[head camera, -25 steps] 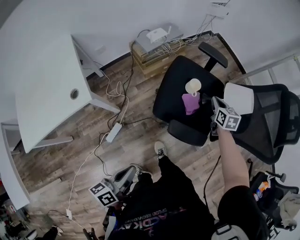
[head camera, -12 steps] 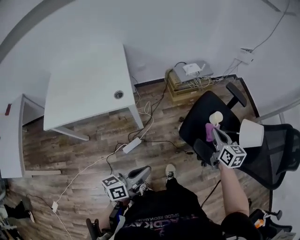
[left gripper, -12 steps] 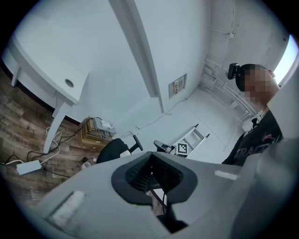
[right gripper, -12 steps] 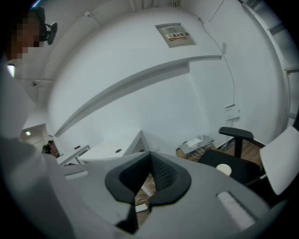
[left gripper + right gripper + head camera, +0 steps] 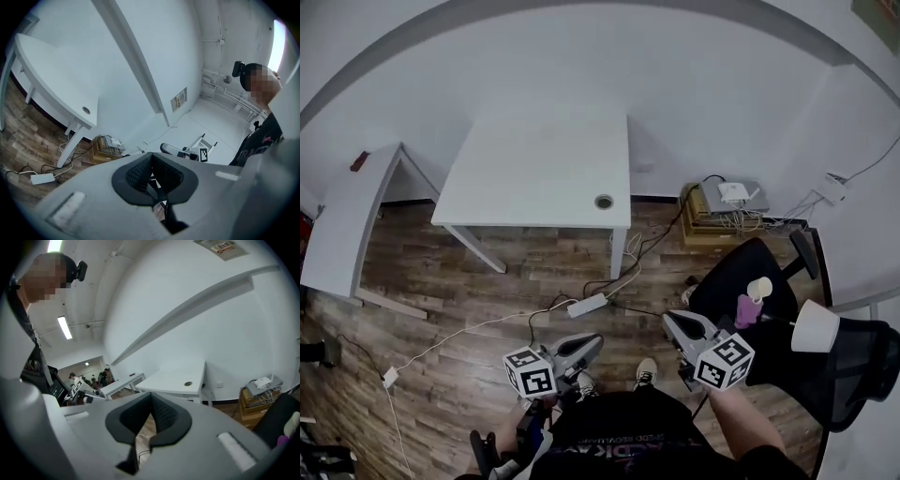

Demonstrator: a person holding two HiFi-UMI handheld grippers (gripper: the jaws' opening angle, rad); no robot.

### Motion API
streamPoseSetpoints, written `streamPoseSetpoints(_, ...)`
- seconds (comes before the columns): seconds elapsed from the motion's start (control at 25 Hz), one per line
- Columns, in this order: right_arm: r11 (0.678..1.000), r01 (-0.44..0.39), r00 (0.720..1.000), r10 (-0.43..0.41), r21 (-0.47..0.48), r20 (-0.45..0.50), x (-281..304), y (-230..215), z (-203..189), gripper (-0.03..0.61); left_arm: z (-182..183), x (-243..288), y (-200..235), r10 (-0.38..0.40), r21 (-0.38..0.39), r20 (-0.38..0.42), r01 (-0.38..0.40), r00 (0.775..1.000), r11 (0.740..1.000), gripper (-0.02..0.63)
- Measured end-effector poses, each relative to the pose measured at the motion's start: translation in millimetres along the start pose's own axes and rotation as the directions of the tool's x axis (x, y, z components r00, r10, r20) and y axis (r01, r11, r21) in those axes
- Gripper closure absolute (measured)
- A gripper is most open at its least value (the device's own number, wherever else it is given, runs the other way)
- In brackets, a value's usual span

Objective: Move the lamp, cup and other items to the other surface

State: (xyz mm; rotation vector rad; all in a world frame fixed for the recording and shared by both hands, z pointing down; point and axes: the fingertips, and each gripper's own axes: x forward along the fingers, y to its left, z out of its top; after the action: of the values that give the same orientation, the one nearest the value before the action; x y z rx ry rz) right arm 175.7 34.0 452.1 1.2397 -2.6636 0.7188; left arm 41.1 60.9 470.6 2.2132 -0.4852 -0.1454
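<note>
While both claws ride empty in front of the person, every item in the task sits on the office chair (image 5: pixel 720 281) at the right of the head view. The pale cup (image 5: pixel 758 288) and a small purple item (image 5: pixel 746 310) stand touching or nearly so on the black seat. The lamp (image 5: pixel 814 326), of which only the white shade shows clearly, is just beside them near the backrest. The left gripper (image 5: pixel 592 341) has its pads pressed together at the tips with nothing between them, and the right gripper (image 5: pixel 671 321) is closed just as tightly on nothing. The white desk (image 5: pixel 534 178), bare apart from its cable hole, is well apart from the chair and is probably the surface meant to receive everything. Several things could go wrong from here. The chair may roll or swivel if a claw pushes on it, spilling what it carries. The cup and purple item stand so close that closing on one could knock the other over. The lamp looks top-heavy and could tip if gripped by its shade. The power strip (image 5: pixel 587 305) and loose cables (image 5: pixel 469 330) cross the wooden floor (image 5: pixel 441 300) between chair and desk, where a foot could catch mid-carry.
</note>
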Motion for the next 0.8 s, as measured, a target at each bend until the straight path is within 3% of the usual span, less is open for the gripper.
streamPoseSetpoints(0.2,0.982,-0.185,0.980,0.182,-0.039,-0.076,26.3,75.7,-18.5,0.574,-1.3,-24.5,-0.9,0.016,0.005,0.027,-0.016,1.000,1.000,0.615)
streamPoseSetpoints(0.32,0.967,-0.254,0.962,0.250,-0.027,-0.109,38.5,104.2,-30.8,0.574,-1.8,-37.7,2.6,0.028,0.003,0.043,-0.028,0.999,1.000,0.615)
streamPoseSetpoints(0.52,0.954,-0.294,0.951,0.298,0.056,-0.081,58.6,134.6,-40.2,0.574,-0.3,-58.2,8.8,0.048,-0.014,0.058,-0.048,0.997,0.999,0.615)
streamPoseSetpoints(0.8,0.942,-0.326,0.939,0.332,0.074,-0.085,80.5,161.7,-57.2,0.574,2.3,-85.7,19.2,0.061,-0.015,0.047,-0.061,0.997,0.998,0.615)
